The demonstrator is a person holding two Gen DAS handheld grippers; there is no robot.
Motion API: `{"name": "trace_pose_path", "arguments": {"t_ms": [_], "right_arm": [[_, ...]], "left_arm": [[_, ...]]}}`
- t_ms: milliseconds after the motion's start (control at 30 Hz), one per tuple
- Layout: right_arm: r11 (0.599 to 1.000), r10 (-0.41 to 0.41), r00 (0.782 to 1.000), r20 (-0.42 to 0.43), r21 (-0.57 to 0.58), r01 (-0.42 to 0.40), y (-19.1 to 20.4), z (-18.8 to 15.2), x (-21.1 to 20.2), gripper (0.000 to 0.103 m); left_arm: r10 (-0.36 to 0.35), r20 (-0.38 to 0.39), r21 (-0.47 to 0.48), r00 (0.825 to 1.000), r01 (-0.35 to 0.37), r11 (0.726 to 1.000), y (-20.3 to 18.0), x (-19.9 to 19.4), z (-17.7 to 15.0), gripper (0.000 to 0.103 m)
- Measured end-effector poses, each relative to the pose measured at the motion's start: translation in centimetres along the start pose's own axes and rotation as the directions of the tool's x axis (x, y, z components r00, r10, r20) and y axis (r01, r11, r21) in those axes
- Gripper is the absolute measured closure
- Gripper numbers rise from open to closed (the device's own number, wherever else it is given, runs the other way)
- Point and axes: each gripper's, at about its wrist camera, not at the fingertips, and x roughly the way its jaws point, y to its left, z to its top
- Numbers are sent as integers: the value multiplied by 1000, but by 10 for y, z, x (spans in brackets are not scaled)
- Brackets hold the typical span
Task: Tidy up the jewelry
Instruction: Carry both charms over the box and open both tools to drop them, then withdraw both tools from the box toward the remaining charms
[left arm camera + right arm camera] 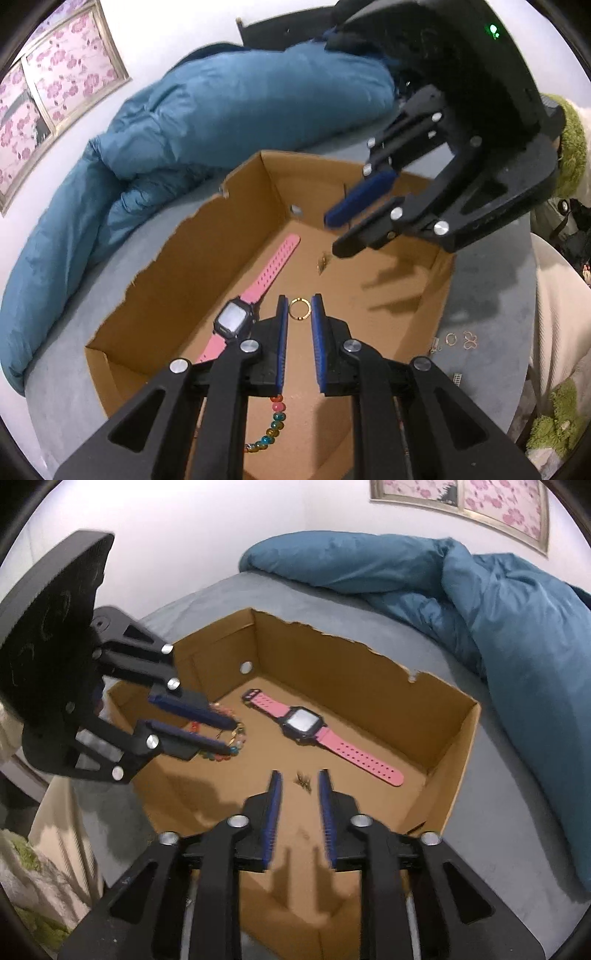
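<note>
As both hover, fingers (pixel 283 317) seemingly parted

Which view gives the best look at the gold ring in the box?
The left wrist view. The gold ring lies on the cardboard box floor, fully visible as a circle just beyond the open left tongs. In the right wrist view the left tongs and the bead bracelet cover that spot; the ring cannot be made out.

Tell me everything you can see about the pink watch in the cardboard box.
The pink watch lies flat, face up, on the floor of the cardboard box, near its torn-edged long wall. It has a dark squarish case with a pale blank screen and a pink, rubbery-looking strap dotted with holes, unbuckled and stretched out straight. Neither gripper touches it.
</note>
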Motion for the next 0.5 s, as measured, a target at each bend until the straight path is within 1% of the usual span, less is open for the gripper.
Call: {"name": "trace_pose_path", "arguments": {"t_ms": [100, 133, 300, 333, 400, 500], "right_arm": [[1000, -1, 1000, 6, 11, 1, -3, -2, 1, 75], [1000, -2, 1000, 10, 11, 2, -3, -3, 0, 74], [1000, -13, 999, 42, 15, 12, -2, -8, -12, 72], [1000, -19, 999, 50, 16, 18, -2, -9, -15, 71], [999, -28, 998, 63, 16, 27, -1, -10, -20, 70], [999, -39, 996, 84, 24, 37, 0, -14, -30, 70]], "left_arm": [[-27, -3, -66, 1000, 27, 997, 8, 2, -3, 91], [-24, 1, -82, 1000, 24, 996, 12, 1, -5, 91], [0, 7, -117, 1000, 0, 993, 21, -2, -9, 90], [5, 14, -117, 1000, -3, 993, 21, -5, -9, 89], [18, 27, -115, 999, -15, 993, 20, -10, -10, 83], [30, 45, -124, 999, -24, 992, 20, -18, -11, 83]]}}
